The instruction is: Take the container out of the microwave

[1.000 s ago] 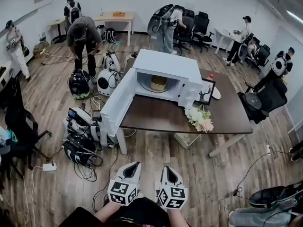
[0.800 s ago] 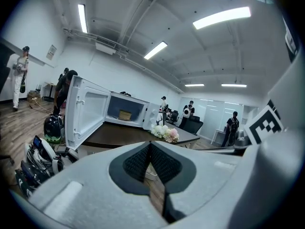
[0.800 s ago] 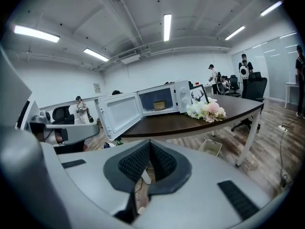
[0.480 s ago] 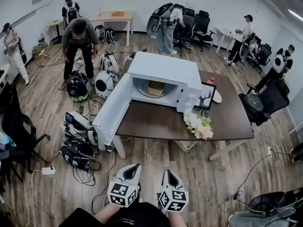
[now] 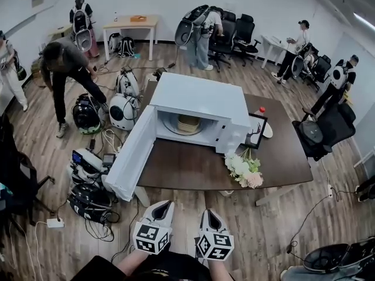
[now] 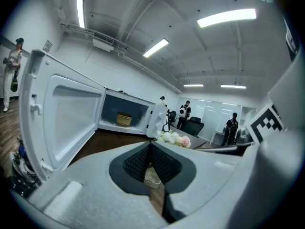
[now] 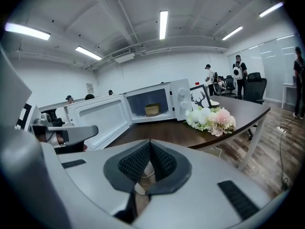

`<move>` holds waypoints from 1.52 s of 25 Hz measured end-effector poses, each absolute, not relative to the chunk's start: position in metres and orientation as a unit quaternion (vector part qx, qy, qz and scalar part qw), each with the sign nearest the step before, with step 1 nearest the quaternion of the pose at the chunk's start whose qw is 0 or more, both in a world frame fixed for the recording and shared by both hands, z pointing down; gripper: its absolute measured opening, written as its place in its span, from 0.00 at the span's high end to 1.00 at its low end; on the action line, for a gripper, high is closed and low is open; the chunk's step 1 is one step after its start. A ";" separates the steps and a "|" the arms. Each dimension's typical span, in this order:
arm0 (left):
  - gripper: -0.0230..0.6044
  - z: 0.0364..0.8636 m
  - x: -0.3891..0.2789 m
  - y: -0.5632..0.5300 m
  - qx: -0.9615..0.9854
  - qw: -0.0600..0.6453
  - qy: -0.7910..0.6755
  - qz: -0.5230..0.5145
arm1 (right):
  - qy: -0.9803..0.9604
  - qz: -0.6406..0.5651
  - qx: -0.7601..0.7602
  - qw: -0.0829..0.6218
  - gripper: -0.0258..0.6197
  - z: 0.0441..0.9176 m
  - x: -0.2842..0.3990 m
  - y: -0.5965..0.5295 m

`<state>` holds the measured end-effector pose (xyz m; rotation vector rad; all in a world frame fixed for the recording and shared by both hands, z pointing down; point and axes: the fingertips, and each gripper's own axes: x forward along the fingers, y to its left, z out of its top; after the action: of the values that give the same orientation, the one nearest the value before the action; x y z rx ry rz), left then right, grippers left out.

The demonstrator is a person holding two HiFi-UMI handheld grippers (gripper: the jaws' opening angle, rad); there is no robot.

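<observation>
Microwave (image 5: 199, 98) nearer, door (image 5: 133, 154) open, container (image 5: 188, 123) inside

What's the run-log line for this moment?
door: open | container: inside microwave | left gripper: shut, empty | right gripper: shut, empty

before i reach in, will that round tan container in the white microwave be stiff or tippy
The round tan container looks squat and wide, so probably won't tip. Its walls appear rigid, likely holding shape under a squeeze. It sits on the glass turntable, so a push may slide it.
</observation>
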<state>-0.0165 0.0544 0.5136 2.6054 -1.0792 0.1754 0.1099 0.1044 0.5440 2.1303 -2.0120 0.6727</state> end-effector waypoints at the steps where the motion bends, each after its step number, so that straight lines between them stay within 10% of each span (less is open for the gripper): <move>1: 0.95 0.513 -0.014 0.044 0.912 0.156 -0.374 0.062 | -0.666 0.222 0.709 0.066 0.95 0.542 0.112 0.093; 38: 0.95 0.527 0.004 -0.153 0.887 0.184 -0.419 0.062 | -0.668 0.234 0.701 0.084 0.90 0.530 0.143 -0.158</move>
<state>0.0043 -0.1532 0.5274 2.5018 -1.1817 0.1735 0.1428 -0.1582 0.5301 2.0909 -1.9939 0.6984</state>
